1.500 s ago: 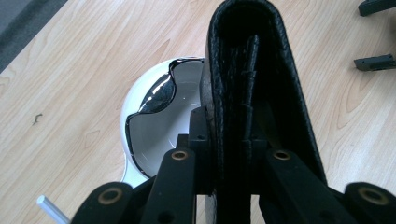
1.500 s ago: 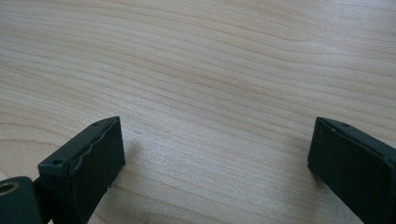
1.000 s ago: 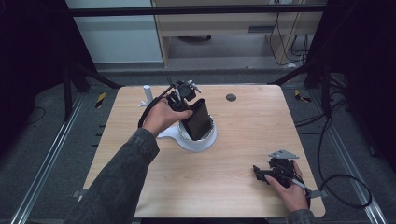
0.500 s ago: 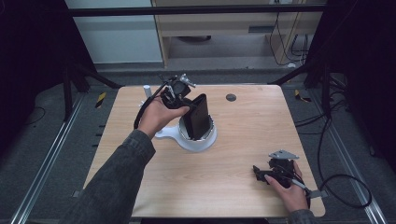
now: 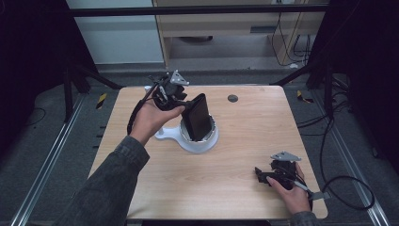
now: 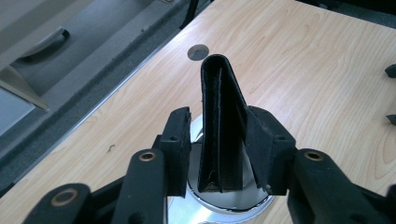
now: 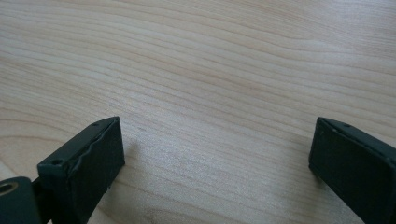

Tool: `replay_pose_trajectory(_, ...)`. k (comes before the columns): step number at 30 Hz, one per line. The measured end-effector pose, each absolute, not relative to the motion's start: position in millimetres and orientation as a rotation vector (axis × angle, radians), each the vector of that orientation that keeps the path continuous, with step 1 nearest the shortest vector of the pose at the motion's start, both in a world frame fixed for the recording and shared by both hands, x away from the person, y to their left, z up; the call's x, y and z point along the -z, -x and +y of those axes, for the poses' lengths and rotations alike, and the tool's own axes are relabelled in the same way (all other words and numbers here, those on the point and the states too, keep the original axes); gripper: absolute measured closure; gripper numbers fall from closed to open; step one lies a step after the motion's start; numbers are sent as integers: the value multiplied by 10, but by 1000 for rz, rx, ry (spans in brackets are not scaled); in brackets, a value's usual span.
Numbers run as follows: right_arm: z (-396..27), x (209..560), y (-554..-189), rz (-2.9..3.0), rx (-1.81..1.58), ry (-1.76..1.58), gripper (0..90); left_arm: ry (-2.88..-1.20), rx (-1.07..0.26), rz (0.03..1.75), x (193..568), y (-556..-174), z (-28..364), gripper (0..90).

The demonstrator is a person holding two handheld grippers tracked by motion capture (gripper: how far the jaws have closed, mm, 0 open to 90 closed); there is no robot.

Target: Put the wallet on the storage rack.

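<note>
Black leather wallet (image 6: pixel 219 126) is standing upright in a white dish (image 5: pixel 197 140) on the counter (image 5: pixel 235 179), sitting between the jaws of the left tongs (image 6: pixel 223 151). Those jaws have just been opening; the near pad is showing a gap from the wallet, while the far pad is lying against it or just beside. Well apart, the right tongs (image 7: pixel 215 172) are resting wide open over bare wood, gripping nothing.
</note>
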State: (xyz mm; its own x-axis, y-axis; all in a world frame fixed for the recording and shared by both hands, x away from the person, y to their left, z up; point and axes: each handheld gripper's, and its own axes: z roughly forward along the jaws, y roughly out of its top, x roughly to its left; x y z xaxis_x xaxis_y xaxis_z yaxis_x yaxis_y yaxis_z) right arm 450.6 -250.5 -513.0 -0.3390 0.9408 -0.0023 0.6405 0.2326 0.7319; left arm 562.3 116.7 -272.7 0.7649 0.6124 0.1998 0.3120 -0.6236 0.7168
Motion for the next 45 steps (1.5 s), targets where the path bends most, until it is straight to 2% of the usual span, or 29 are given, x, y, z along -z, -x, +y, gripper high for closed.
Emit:
replay_pose_trajectory(5, -2506, 5130, -4506, 2067, -896, -1447, 35, -2242, -617, 669, 2669, -5524, 1206, 538)
replay_pose_trajectory(15, -2502, 5128, -4499, 2066, -897, -1453, 34, -2187, -598, 647, 2684, -5355, 1273, 375)
replay_pose_trajectory(24, -2499, 5125, -4493, 2067, -899, -1457, 34, -2152, -550, 693, 2888, -5222, 1290, 150)
replay_pose_trajectory(27, -2497, 5125, -4490, 2067, -900, -1458, 34, -2166, -556, 692, 2982, -5160, 1284, 107)
replay_pose_trajectory(35, -2494, 5125, -4485, 2066, -902, -1460, 34, -2173, -526, 714, 3184, -5074, 1317, 66)
replay_pose_trajectory(45, -2492, 5126, -4484, 2066, -902, -1460, 32, -2215, -486, 707, 3507, -4932, 1353, 58)
